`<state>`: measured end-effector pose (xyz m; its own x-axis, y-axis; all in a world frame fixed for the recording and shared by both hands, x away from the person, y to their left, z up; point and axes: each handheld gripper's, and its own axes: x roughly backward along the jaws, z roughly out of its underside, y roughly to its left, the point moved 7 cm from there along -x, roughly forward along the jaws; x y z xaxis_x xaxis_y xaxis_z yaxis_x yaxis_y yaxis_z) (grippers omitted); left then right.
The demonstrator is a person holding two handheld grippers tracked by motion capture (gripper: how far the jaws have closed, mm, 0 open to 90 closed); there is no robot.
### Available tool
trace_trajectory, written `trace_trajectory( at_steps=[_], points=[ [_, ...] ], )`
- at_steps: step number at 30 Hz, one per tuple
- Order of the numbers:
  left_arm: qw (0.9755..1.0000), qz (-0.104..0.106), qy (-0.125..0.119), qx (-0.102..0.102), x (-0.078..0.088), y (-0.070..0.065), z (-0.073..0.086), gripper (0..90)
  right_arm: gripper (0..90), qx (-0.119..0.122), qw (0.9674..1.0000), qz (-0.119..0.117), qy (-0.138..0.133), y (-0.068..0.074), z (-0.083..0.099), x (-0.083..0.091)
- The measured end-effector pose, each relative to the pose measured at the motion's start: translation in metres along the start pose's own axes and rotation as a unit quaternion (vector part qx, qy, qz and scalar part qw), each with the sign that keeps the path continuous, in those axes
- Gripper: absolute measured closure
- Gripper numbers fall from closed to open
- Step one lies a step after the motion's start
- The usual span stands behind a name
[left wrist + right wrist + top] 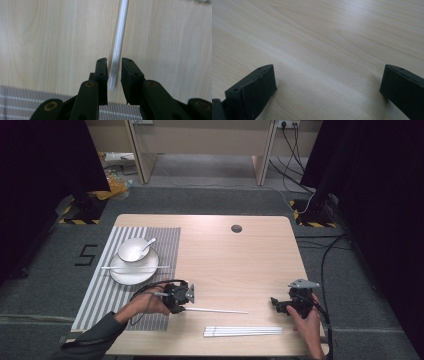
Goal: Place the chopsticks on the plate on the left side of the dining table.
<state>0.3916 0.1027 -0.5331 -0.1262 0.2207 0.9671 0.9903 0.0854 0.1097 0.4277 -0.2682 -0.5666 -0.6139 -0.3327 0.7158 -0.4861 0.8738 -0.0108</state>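
Chopstick (118, 50) between left gripper (114, 72) jaws; right gripper (327, 87) agape.

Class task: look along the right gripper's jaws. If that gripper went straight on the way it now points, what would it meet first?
Probably just the bare wooden table. The right gripper has its jaws wide apart with nothing between them, angled down at the tabletop; depth is unclear.

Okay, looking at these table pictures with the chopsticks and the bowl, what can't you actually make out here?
- Left gripper, left gripper view: whether its pads truly pinch the white chopstick between them; a slim gap shows on each side.
- White chopsticks near the table's front edge, high view: their count, too small and bunched.
- Bowl on the plate, high view: any contents, too small and pale.
- Right gripper, right gripper view: jaw bases cut off by the frame.
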Motion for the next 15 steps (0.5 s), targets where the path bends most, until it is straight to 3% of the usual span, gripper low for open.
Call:
trace_trajectory(
  at_steps=[15],
  points=[
    [0.9995, 0.001, -0.018, -0.024, -0.009, -0.004, -0.051, 73.4, 0.3, 0.001, 1.0, 0.0, 0.0, 0.0, 0.0, 0.0]
  ],
)
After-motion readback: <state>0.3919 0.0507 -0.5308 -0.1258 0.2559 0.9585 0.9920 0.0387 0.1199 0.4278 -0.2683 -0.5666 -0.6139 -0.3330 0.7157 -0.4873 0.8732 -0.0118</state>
